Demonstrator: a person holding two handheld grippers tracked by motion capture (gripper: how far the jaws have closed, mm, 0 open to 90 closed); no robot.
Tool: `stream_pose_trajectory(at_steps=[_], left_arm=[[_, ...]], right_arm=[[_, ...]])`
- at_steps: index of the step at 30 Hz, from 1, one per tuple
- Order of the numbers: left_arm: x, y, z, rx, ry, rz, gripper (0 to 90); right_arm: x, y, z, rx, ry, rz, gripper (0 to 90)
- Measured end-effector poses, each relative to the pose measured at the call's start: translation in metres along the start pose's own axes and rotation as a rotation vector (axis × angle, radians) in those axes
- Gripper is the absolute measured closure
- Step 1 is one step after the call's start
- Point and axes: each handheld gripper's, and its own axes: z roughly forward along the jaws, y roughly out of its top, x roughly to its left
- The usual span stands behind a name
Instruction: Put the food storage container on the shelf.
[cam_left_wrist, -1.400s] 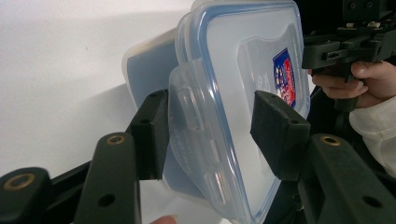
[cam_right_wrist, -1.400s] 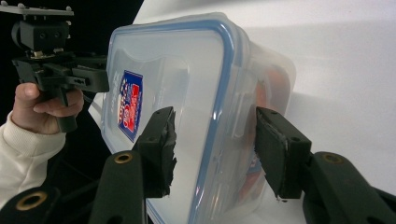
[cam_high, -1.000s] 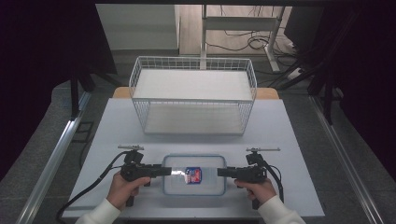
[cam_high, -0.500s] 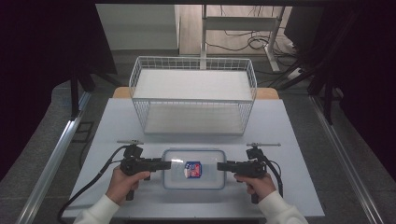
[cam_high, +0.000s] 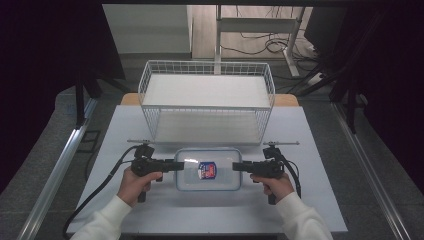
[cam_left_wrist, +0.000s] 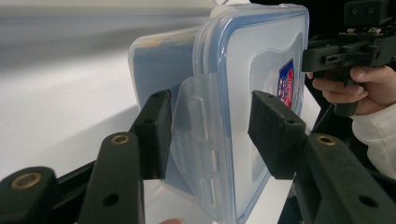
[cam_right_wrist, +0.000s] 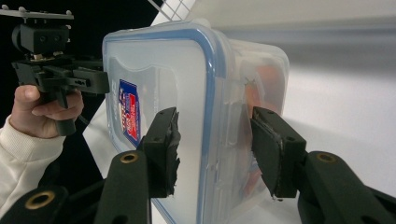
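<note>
A clear plastic food box (cam_high: 220, 159) with a blue-rimmed lid and a red-and-blue label hangs just above the white table (cam_high: 310, 135), near its front edge. My left gripper (cam_high: 181, 165) is shut on its left end, and my right gripper (cam_high: 236, 166) is shut on its right end. In the left gripper view the pads (cam_left_wrist: 159, 126) clamp the box (cam_left_wrist: 261, 70) across its side latch, one on the lid, one on the underside. The right gripper view shows the same hold on the box (cam_right_wrist: 154, 70), with orange contents dimly visible inside.
A white wire basket (cam_high: 207, 122) stands empty just behind the box, in the middle of the table. Each gripper's cable trails off toward the table's front edge. Dark floor, a metal rail (cam_high: 55, 170) and desk legs surround the table.
Both hands have carried the box a little up and away, toward the wire basket. The grip on both ends looks the same.
</note>
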Motion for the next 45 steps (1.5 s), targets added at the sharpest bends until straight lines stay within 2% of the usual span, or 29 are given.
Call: stream_pose_trajectory(at_steps=[12,18,27,34,45], left_arm=[[0.009,0.021,0.000,-0.028,0.010,0.005,50.5],[0.015,0.034,0.003,-0.039,0.021,0.012,50.4],[0.033,0.050,0.015,-0.052,0.023,0.018,50.5],[0.044,0.053,0.025,-0.047,0.021,0.017,50.5],[0.054,0.055,0.029,-0.051,0.039,0.006,50.4]], right_arm=[[-0.005,0.024,0.007,-0.008,0.004,-0.031,52.1],[-0.012,0.037,0.012,-0.009,0.008,-0.044,52.1],[-0.031,0.056,0.024,-0.014,0.011,-0.046,52.1],[-0.043,0.060,0.029,-0.016,0.006,-0.045,52.0],[-0.055,0.060,0.042,-0.030,0.001,-0.025,51.6]])
